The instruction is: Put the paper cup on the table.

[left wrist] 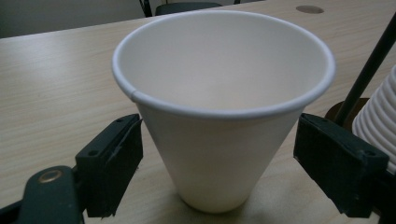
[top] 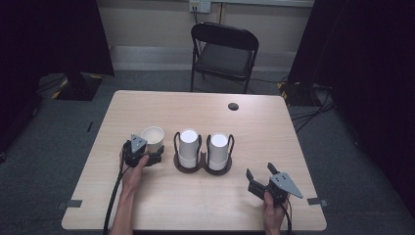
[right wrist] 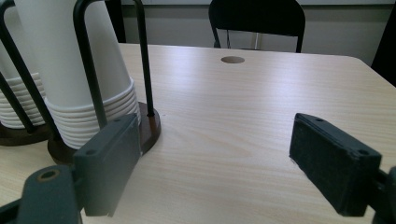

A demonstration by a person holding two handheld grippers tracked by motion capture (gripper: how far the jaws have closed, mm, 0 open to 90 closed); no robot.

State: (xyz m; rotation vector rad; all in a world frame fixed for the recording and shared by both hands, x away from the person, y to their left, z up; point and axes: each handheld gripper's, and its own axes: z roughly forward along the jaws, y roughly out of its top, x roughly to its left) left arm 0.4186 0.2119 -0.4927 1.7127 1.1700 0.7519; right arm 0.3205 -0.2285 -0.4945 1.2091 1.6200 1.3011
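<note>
Standing upright on the bench [top: 274, 127], a white paper cup [left wrist: 219, 112] is sitting between the left hand-held gripper [top: 152, 157]'s wide-open jaws, seemingly awaiting a grasp. The right hand-held gripper [top: 261, 177] is resting open and empty beside the cup holder [top: 203, 166].

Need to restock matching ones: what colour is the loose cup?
White cup, clearest in left gripper view.

My left gripper [top: 155, 157] at upright paper cup [top: 152, 138], left of cup holder [top: 203, 167]. Holder carries two inverted cup stacks [top: 189, 145]. My right gripper [top: 259, 175] open, apart, near table [top: 147, 205] front edge.
</note>
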